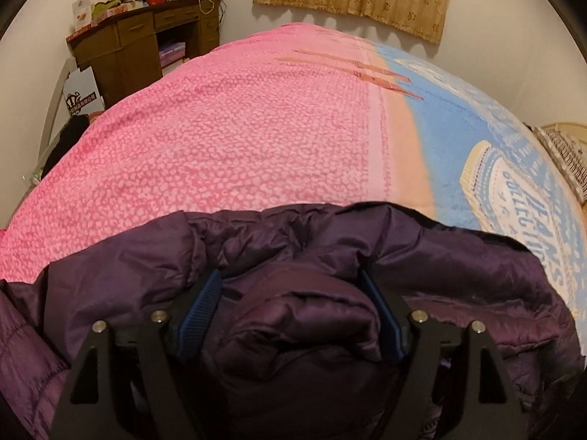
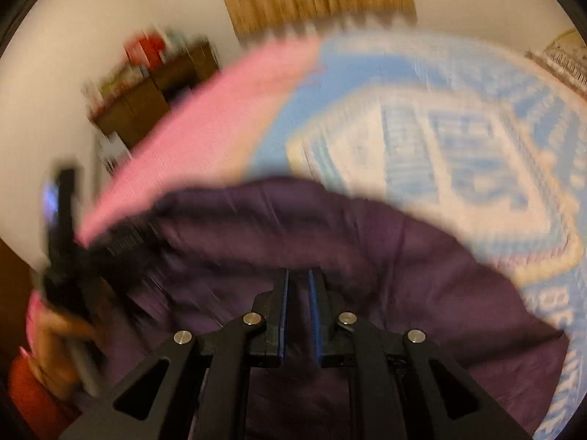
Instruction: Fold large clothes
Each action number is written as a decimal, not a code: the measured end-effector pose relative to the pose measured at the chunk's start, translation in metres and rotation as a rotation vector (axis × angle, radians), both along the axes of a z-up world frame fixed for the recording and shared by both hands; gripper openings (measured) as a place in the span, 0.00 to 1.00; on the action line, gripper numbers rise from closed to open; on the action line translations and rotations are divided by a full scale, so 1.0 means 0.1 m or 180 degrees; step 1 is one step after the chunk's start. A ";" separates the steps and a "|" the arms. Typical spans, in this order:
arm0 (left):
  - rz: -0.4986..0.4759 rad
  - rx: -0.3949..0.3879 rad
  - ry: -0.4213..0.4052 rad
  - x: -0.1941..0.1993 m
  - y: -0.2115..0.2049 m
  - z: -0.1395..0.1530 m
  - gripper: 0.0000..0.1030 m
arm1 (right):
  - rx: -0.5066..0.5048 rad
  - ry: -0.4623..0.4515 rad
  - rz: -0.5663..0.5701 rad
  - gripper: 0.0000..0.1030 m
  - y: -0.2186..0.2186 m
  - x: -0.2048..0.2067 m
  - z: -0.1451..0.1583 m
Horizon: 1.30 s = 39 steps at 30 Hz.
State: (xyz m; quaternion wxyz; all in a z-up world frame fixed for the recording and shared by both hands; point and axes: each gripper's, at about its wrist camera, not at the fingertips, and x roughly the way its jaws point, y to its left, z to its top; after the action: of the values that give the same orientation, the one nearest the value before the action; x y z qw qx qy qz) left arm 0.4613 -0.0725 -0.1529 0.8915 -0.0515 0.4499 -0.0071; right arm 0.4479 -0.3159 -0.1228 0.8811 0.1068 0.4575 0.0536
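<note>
Pink-and-blue bedspread (image 1: pixel 256 139) under purple jacket (image 1: pixel 293 330); wooden desk (image 1: pixel 139 44), seemingly cluttered.

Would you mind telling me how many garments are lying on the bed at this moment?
1. A purple puffer jacket lies at the bed's near edge, a fold of it bulging between the left gripper's open fingers. More could lie outside both views.

Dim warm light; right view motion-blurred
</note>
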 end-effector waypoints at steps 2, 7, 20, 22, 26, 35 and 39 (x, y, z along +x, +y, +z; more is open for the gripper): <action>-0.0002 0.0005 0.0001 0.01 -0.03 0.00 0.78 | 0.0331 -0.0167 -0.0033 0.10 -0.14 -0.02 -0.12; -0.0040 -0.0157 0.0027 -0.02 0.03 0.04 0.80 | 0.0620 -0.0176 -0.0072 0.10 -0.30 -0.04 -0.09; -0.0684 -0.0404 -0.1052 -2.23 1.46 1.39 0.93 | 0.0300 -0.1342 0.0038 0.45 -0.57 -2.60 1.36; -0.0725 -0.0316 -0.1122 -2.64 1.65 1.34 0.98 | 0.0132 -0.1519 -0.0019 0.76 -0.64 -3.23 1.41; -0.0705 -0.0266 -0.1044 -3.37 1.89 1.03 1.00 | 0.0133 -0.1483 0.0025 0.78 -0.66 -4.10 1.25; -0.0744 -0.0734 -0.0495 -3.91 1.83 0.20 0.91 | 0.0292 -0.0682 0.0276 0.72 -0.28 -4.58 0.29; -0.0767 -0.0510 -0.0446 -4.06 1.80 -0.01 0.81 | 0.0300 -0.0480 0.0179 0.72 -0.16 -4.67 -0.02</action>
State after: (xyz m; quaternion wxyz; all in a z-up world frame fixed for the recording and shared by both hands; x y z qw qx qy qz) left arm 0.0549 0.1077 -0.1535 0.9065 -0.0674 0.3875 -0.1534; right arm -0.0196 -0.3318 -0.1247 0.9052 0.1308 0.3897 0.1077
